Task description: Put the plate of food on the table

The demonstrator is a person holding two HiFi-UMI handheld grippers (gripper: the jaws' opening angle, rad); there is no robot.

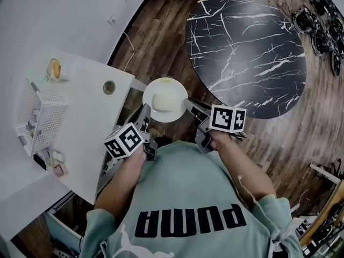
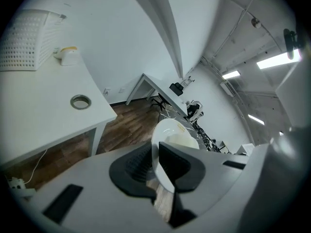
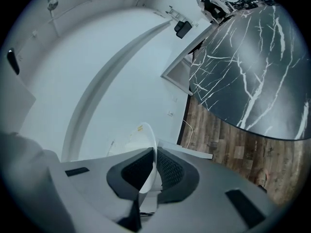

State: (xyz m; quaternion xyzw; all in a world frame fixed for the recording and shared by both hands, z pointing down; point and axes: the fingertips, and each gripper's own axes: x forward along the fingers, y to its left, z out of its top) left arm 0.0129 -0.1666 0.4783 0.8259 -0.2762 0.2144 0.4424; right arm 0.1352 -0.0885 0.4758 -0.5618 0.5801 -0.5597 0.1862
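Between left tongs (image 1: 145,112), right tongs (image 1: 190,104), plate (image 1: 164,83), PUMA shirt (image 1: 183,187)

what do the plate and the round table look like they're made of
The plate: probably glazed ceramic, possibly melamine; smooth plain white, thin rim, faint gloss. The round table: black marble or a marble-look laminate; branching white veins, soft sheen.
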